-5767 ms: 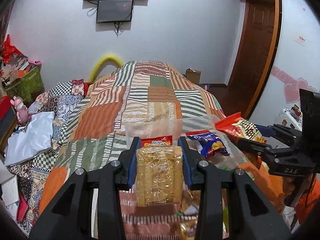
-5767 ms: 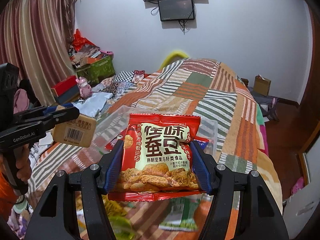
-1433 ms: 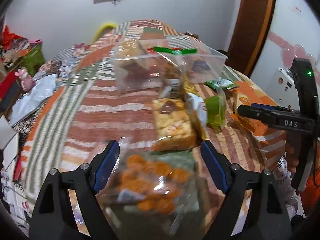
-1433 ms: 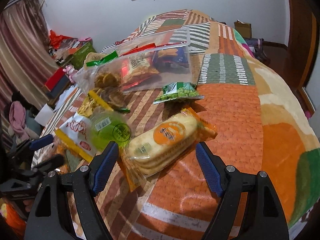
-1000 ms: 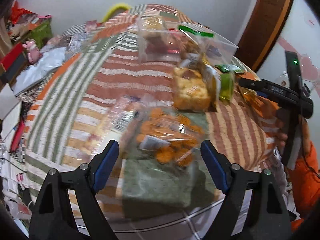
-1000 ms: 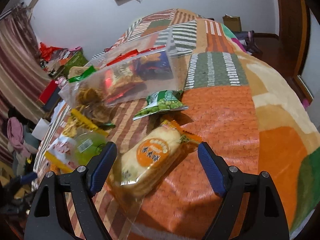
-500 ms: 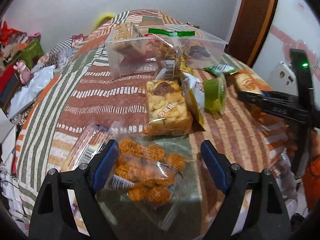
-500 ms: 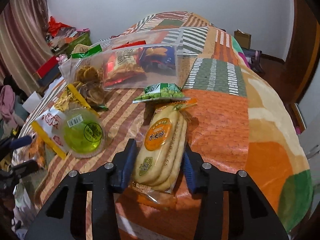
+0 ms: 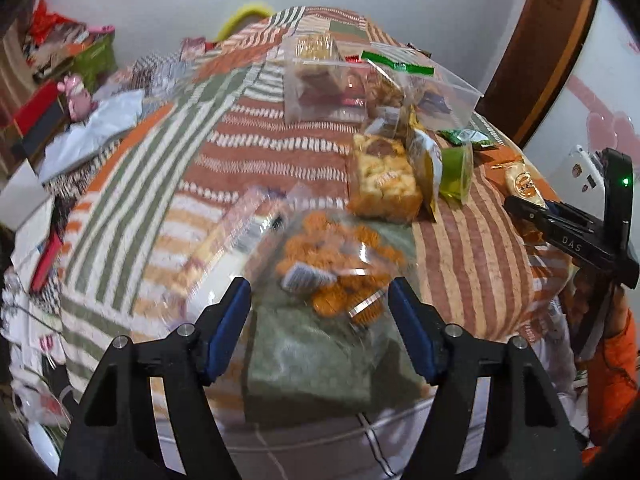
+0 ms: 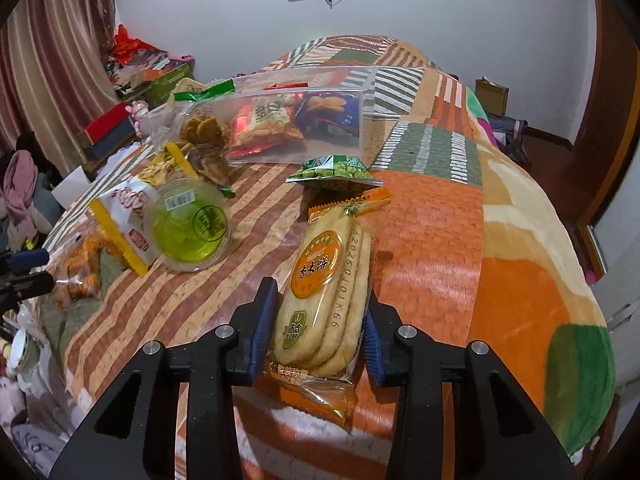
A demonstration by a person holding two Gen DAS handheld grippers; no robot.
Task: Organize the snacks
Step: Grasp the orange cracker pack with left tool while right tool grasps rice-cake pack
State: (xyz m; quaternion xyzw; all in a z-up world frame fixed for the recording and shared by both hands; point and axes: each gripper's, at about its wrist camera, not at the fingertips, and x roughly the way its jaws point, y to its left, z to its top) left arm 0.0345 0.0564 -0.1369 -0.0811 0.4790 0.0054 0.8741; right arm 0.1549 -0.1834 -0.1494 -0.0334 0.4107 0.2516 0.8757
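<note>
Two tools are busy over the bed (image 10: 432, 216). My right tool (image 10: 320, 320) is closing on the rice cracker pack (image 10: 326, 292), blue pads pressed against both its sides; the pack lies lengthwise on the striped blanket, just below the green pea packet (image 10: 334, 168). My left tool (image 9: 320, 312) is closing too, its pads not yet touching the clear bag of orange snacks (image 9: 332, 264) lying between them near the bed's edge, blurred. Beyond sits the clear storage bag (image 10: 296, 120) holding other snacks.
</note>
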